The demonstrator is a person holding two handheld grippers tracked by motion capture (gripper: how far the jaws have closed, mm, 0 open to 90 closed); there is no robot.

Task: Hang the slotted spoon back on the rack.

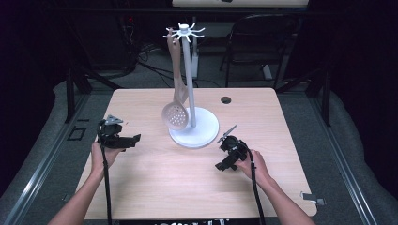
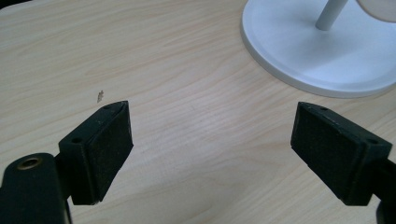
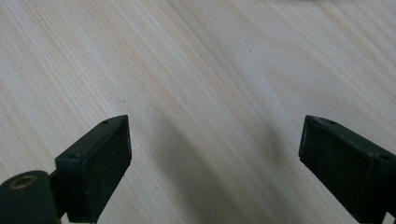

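1. The left gripper (image 1: 133,139) sits low over the table (image 1: 155,183), held in the person's left hand (image 1: 104,157). Its jaws are wide open and hold nothing. In the left gripper view, only bare wood lies between its two black pads (image 2: 112,149).

2. The right gripper (image 1: 220,165) is low over the table too, held in the right hand (image 1: 253,165). Its jaws are wide open as well, with nothing in them. In the right gripper view, its pads (image 3: 105,161) stand far apart over plain wood.

3. The two grippers are well apart, one on each side of the stand (image 1: 189,70).

4. The stand is white. It has a round base (image 1: 204,131) on the table, a tall pole, and a ring of hooks on top. In the left gripper view the base (image 2: 299,56) lies ahead and to the right of the left gripper, near it but not touching.

5. The spoon (image 1: 175,115) is tan and has holes in its round end. It hangs from a hook on the stand. Its round end is low, just above the base and beside the pole.

6. No gripper touches the spoon or the stand.

7. A small dark hole (image 1: 225,100) is in the table behind the stand.
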